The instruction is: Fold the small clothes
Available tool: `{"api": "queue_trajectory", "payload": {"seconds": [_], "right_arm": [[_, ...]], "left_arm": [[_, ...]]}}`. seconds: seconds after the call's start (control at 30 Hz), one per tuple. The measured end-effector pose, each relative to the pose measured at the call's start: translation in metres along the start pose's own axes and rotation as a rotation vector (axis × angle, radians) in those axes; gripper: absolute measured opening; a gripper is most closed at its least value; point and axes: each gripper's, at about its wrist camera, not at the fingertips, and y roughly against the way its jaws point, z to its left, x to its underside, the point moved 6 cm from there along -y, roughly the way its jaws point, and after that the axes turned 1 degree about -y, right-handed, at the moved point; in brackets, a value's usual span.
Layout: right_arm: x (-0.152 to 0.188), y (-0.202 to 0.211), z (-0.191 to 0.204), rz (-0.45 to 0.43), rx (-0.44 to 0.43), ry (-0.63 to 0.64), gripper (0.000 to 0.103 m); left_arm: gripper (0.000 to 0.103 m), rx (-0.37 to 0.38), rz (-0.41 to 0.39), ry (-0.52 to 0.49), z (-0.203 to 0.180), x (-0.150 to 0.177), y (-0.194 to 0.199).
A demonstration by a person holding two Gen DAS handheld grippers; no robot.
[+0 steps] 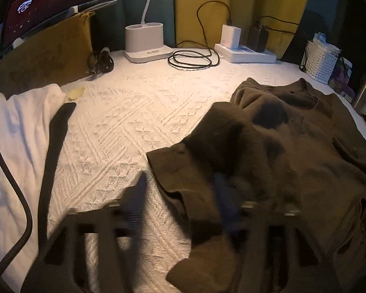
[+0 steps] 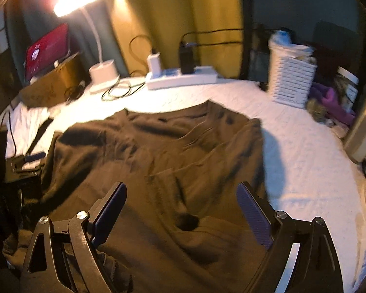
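Clothes number two: one brown shirt [image 2: 173,161] spread on the white quilt [image 1: 114,127], one white garment [image 1: 19,134] at nine o'clock. Left gripper [image 1: 180,195] pinches the shirt's sleeve edge. Right gripper [image 2: 180,207] hangs spread above the shirt's hem.

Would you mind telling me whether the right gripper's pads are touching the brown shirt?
Apart: the right wrist view shows the right gripper wide open above the brown shirt, with both pads clear of the cloth.
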Motion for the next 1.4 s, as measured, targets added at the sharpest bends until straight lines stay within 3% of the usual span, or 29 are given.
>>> {"api": "queue_trajectory", "payload": {"seconds": [0.03, 0.13, 0.6, 0.83, 0.97, 1.2, 1.4], "right_arm": [[0.000, 0.003, -0.004, -0.008, 0.006, -0.007, 0.092], [0.002, 0.007, -0.012, -0.008, 0.012, -0.017, 0.092], [0.015, 0.016, -0.025, -0.008, 0.000, -0.039, 0.092], [0.015, 0.026, -0.022, -0.027, -0.025, -0.033, 0.092], [0.016, 0.034, -0.023, -0.046, -0.037, -0.034, 0.092], [0.023, 0.043, -0.032, -0.059, -0.059, -0.042, 0.092], [0.028, 0.051, -0.043, -0.085, -0.077, -0.067, 0.093]], "left_arm": [[0.019, 0.002, -0.001, 0.007, 0.001, 0.000, 0.000], [0.007, 0.025, -0.008, 0.057, 0.008, 0.001, 0.002], [0.006, -0.107, -0.160, 0.198, 0.055, -0.010, 0.070], [0.006, -0.152, -0.162, 0.235, 0.063, 0.004, 0.082], [0.006, -0.167, -0.099, 0.305, 0.075, 0.029, 0.071], [0.006, -0.181, -0.169, 0.279, 0.054, 0.018, 0.098], [0.006, -0.108, -0.232, 0.205, 0.010, -0.015, 0.116]]}}
